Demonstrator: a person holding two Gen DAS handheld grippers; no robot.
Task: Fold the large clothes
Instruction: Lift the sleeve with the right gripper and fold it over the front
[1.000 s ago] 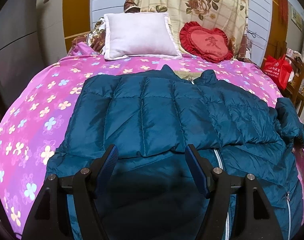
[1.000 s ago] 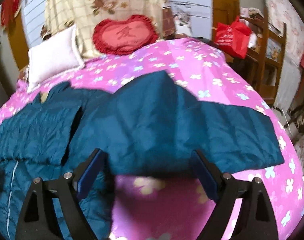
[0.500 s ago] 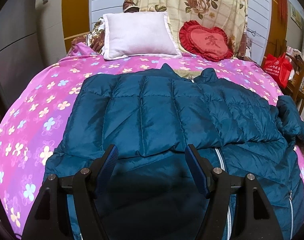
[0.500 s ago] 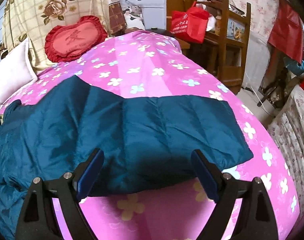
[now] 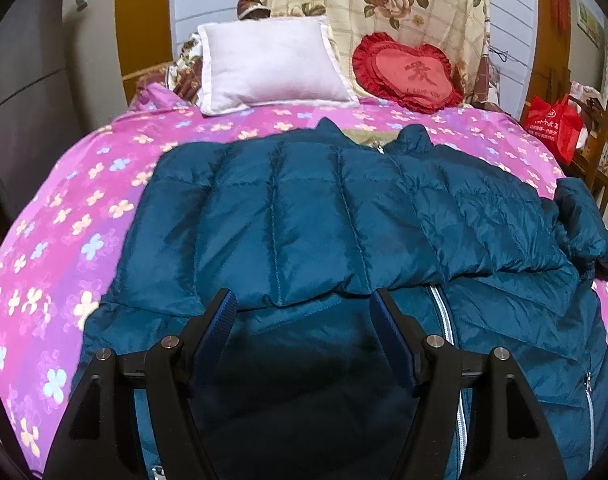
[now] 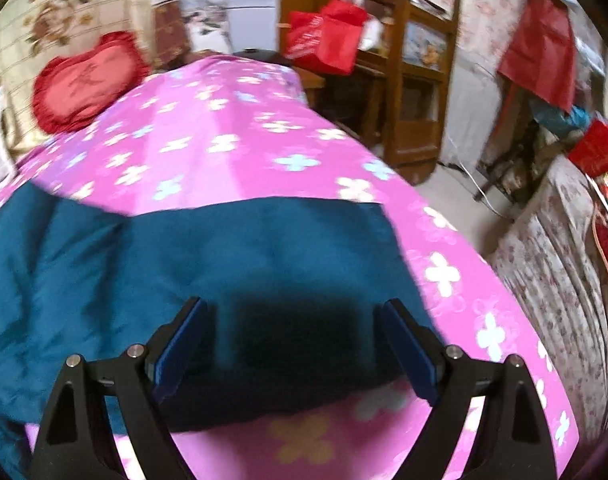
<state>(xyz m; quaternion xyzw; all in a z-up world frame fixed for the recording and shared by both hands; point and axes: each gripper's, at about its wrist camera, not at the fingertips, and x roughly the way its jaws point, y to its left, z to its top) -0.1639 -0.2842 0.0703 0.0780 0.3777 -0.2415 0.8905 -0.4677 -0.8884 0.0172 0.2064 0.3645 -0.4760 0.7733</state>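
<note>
A dark teal quilted puffer jacket (image 5: 311, 220) lies front-up on the pink flowered bedspread (image 5: 76, 216), its collar toward the pillows. Its left sleeve is folded across the chest. The white zipper (image 5: 443, 320) runs down the right of centre. My left gripper (image 5: 304, 308) hovers open over the jacket's lower front, nothing between its fingers. In the right wrist view the jacket's other sleeve (image 6: 232, 264) stretches flat across the bedspread (image 6: 240, 128). My right gripper (image 6: 294, 314) stands open just above that sleeve near its end, holding nothing.
A white pillow (image 5: 272, 64) and a red heart cushion (image 5: 407, 72) lean at the head of the bed. A red bag (image 6: 327, 36) hangs by a wooden shelf (image 6: 415, 92) beside the bed. The bed's right edge drops to the floor (image 6: 459, 196).
My right gripper has swung to the right along the outstretched sleeve toward its end and the bed's edge. The left gripper and the jacket have stayed put.
</note>
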